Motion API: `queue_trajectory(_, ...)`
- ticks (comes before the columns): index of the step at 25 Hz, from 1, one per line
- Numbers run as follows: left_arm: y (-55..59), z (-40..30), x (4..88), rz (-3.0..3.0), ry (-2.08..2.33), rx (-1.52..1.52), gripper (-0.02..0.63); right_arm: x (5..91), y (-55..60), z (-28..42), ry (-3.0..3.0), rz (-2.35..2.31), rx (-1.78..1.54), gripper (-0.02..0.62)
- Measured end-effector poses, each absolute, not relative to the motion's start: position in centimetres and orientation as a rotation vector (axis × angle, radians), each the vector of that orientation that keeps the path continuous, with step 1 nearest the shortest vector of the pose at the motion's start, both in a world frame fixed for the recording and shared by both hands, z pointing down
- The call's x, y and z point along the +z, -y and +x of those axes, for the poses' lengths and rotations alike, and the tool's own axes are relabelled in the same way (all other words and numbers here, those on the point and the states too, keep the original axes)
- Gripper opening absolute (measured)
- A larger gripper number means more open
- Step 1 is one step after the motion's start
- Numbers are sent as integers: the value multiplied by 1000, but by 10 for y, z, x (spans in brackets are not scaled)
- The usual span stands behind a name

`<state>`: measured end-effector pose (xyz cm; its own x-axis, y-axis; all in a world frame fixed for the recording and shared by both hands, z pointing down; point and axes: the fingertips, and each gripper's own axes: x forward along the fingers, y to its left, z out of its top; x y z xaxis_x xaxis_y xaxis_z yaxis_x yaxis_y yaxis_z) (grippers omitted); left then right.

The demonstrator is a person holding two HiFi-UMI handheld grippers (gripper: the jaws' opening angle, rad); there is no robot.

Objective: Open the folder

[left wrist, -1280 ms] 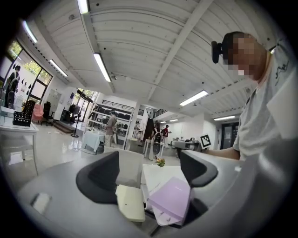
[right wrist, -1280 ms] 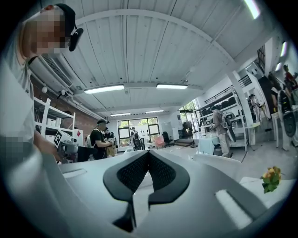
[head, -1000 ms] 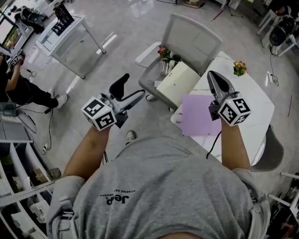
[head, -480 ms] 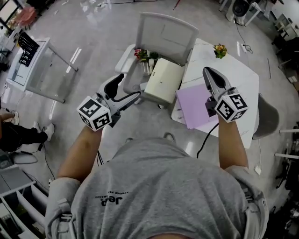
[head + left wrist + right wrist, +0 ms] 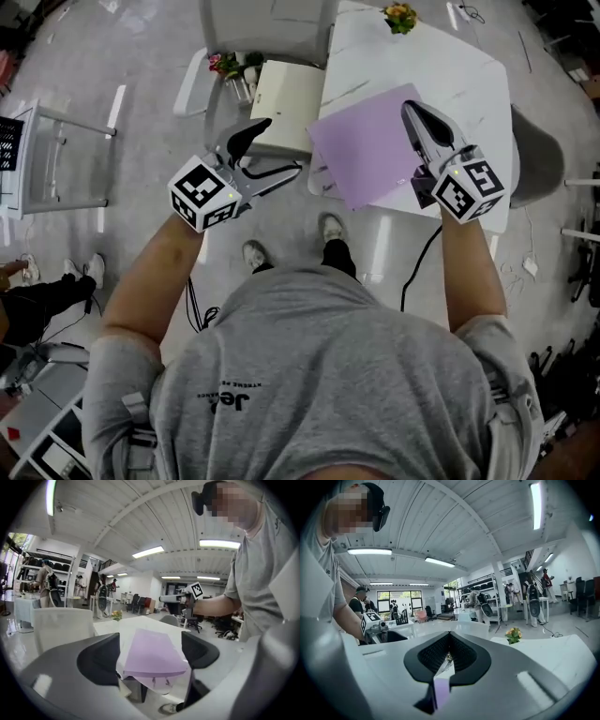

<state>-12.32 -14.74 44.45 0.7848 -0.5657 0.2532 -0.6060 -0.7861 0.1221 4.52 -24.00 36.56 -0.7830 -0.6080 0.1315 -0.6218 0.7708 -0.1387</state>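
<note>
A purple folder (image 5: 370, 141) lies closed on the white table (image 5: 459, 66), its near corner past the table's edge. My right gripper (image 5: 411, 109) rests along the folder's right edge with its jaws together; in the right gripper view (image 5: 449, 637) a purple strip shows between them, so it looks shut on the folder. My left gripper (image 5: 272, 150) hangs open over the floor, left of the folder and apart from it. In the left gripper view (image 5: 152, 651) the folder (image 5: 152, 656) fills the gap between the open jaws, farther off.
A grey chair (image 5: 272, 23) stands left of the table with a cream box (image 5: 291, 94) and a small vase of flowers (image 5: 228, 66) on its seat. Another small flower bunch (image 5: 400, 16) sits at the table's far edge. A cable (image 5: 417, 262) hangs below my right arm.
The person has stepped up to the table, so chair, table and folder have slid toward the top of the head view. The right gripper stays on the folder's right edge; the left stays open.
</note>
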Motion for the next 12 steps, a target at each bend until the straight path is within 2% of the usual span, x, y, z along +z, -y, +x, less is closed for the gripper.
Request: queue_trajectory(12, 112, 17, 555, 3016, 263, 751, 439, 441, 231, 158, 2703, 1332, 345, 3)
